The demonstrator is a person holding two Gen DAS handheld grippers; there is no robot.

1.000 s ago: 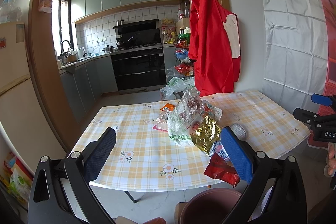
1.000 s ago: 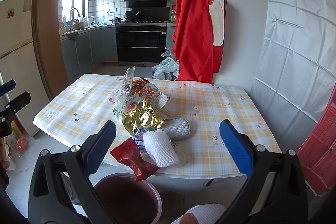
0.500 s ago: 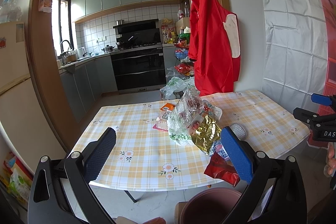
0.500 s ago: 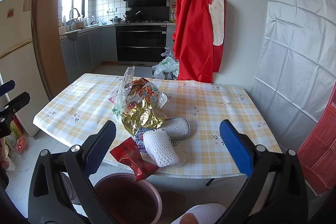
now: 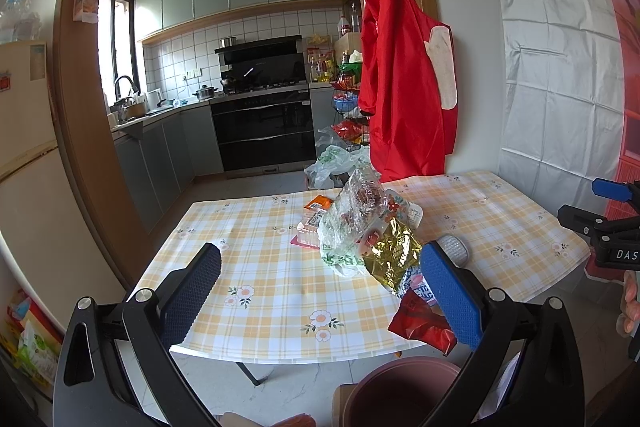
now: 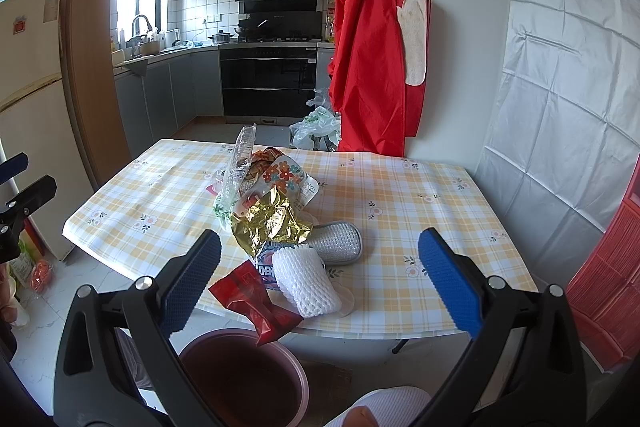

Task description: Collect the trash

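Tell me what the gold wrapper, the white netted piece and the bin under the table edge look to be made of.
Gold wrapper: likely metallised foil film; glossy, sharply creased, mirror-like glints.
White netted piece: seemingly foam mesh sleeve; matte, soft open lattice.
Bin: probably moulded plastic; smooth, dull reddish-brown wall with a rolled rim.

Black tongs [image 6: 318, 277] (blue dimpled pads [image 6: 448, 287])
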